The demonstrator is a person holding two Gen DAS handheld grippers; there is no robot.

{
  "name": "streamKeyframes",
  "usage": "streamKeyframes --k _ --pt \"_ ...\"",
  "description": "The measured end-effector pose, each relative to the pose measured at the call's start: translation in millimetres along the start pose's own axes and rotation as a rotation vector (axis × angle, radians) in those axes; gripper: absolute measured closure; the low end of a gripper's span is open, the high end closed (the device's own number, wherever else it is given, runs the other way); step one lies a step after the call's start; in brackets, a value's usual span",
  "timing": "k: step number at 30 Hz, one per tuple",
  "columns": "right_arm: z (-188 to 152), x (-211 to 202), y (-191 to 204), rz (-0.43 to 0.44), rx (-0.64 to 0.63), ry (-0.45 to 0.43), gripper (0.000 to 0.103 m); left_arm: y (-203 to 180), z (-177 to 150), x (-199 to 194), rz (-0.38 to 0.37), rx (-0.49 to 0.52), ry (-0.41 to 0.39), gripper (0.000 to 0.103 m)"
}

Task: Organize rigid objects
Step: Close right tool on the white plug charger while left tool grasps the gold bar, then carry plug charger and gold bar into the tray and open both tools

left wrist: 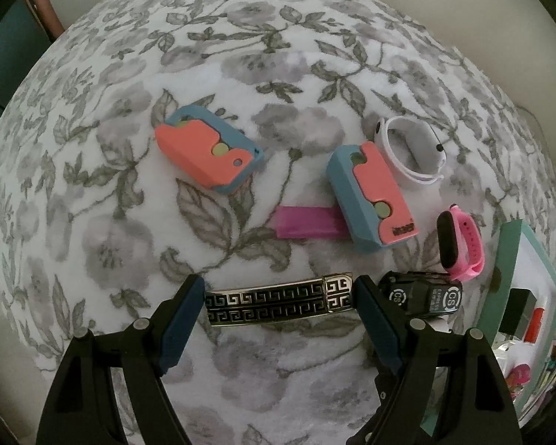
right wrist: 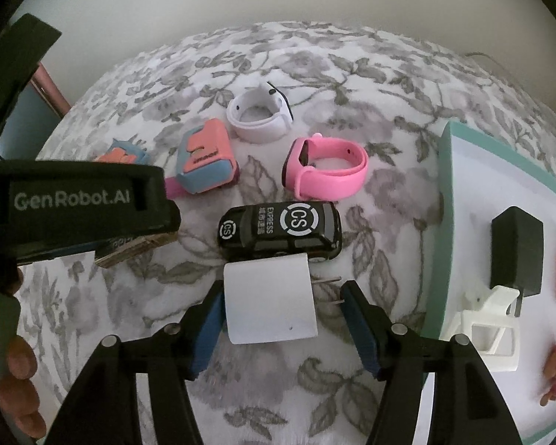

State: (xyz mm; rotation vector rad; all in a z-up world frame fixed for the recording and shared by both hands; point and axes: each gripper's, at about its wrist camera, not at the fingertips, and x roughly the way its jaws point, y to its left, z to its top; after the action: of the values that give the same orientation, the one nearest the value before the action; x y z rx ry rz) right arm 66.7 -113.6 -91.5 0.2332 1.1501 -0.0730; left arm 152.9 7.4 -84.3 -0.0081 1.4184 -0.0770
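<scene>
In the left wrist view my left gripper (left wrist: 280,304) is open, its fingers on either side of a black-and-gold patterned bar (left wrist: 278,304) lying on the floral cloth. In the right wrist view my right gripper (right wrist: 282,306) is open around a white plug adapter (right wrist: 268,298), the left finger touching it, the right finger apart. A black toy car (right wrist: 280,231) lies just beyond the adapter. A pink watch (right wrist: 326,174), a white watch (right wrist: 259,116) and two pink-and-blue toy cases (left wrist: 207,152) (left wrist: 374,198) lie farther away.
A white tray with a teal rim (right wrist: 448,193) stands at the right, holding a black charger (right wrist: 515,252), a white clip, a red item and a small figure. A purple strip (left wrist: 304,222) sticks out from under one case. The left gripper's body (right wrist: 74,204) fills the right view's left side.
</scene>
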Motion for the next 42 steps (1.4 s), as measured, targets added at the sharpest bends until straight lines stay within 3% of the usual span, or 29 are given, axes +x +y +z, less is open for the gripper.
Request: streamKeyframes --k 2,14,21,30,42 --pt "0 0 2 -0.019 -0.01 -0.002 0.042 1 -1 1 0.001 0.0 0.002 0.02" --pt "-4 -13 -6 0.014 0.013 0.003 0.042 -12 0 -4 0.01 -0.001 -0.015 0.02" --pt "9 -58 -27 0.04 0.072 -0.092 0.042 -19 5 -51 -0.028 -0.008 -0.125 0.02" --pt "15 -100 -91 -0.042 0.201 -0.107 0.042 -50 -3 -103 -0.074 0.03 -0.242 0.02" --pt "-9 -111 -200 -0.145 0.409 -0.034 0.042 -137 -32 -90 -0.122 0.185 -0.184 0.02"
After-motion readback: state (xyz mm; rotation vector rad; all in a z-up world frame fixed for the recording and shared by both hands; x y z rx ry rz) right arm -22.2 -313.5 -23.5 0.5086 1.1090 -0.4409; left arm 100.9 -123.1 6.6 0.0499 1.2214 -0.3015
